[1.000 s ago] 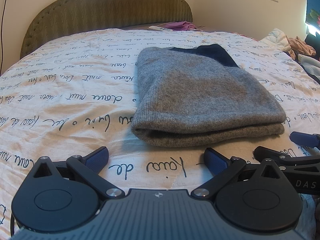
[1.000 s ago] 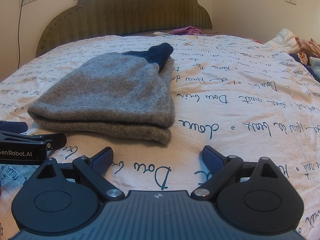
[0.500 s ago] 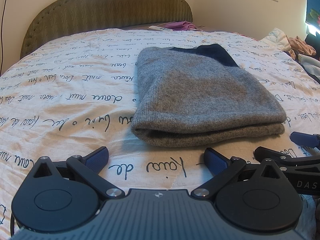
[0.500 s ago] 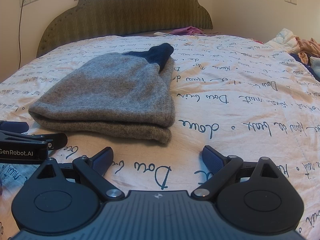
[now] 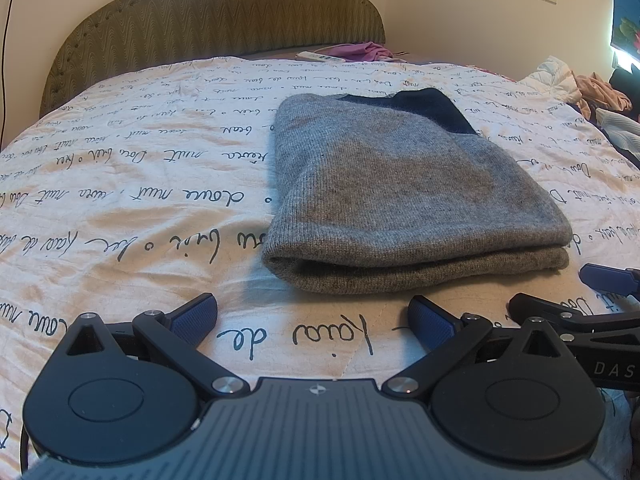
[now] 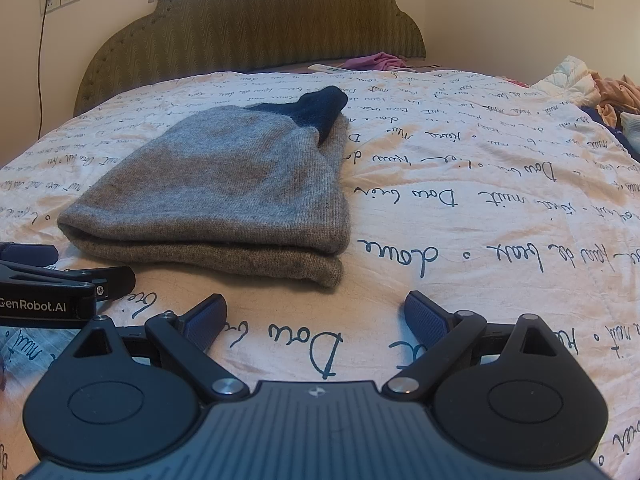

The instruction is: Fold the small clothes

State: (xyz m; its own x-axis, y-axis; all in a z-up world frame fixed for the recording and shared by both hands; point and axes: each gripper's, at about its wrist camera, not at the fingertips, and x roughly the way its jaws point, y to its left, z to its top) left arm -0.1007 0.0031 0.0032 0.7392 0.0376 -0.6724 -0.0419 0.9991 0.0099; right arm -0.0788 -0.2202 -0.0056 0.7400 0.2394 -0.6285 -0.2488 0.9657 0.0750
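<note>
Left wrist view: left gripper (image 5: 313,318) spread wide, nothing between its blue ribbed pads (image 5: 195,317), hovering low over the cream bedsheet printed with dark cursive script (image 5: 120,184). Folded grey knit garment with a dark navy section (image 5: 384,200) lies flat on the sheet just beyond the gripper, slightly toward its right pad; the folded edge faces the camera and shows two stacked layers. Navy part sits at the garment's far end, toward the olive-green upholstered scalloped headboard (image 5: 224,16). Right gripper (image 5: 600,304) enters at the lower right edge, beside the garment's near right corner; not touching the knit as far as can be seen. Right wrist view: right gripper (image 6: 316,318) likewise spread wide and empty, pads over bare sheet (image 6: 500,184). Same garment (image 6: 224,200) lies ahead and to the left of it, near edge apart from the pads. Left gripper (image 6: 60,280), black body with white lettering, sits just off the garment's near left corner. Beyond the garment, near the headboard (image 6: 256,20): purple crumpled cloth (image 6: 376,60) and a white flat remote-like object (image 6: 326,68), too small to identify surely. Heap of mixed pale clothes (image 6: 600,88) at the bed's right edge, well apart from the garment. Wall socket with a plugged black cable (image 6: 50,0) left of the headboard.
</note>
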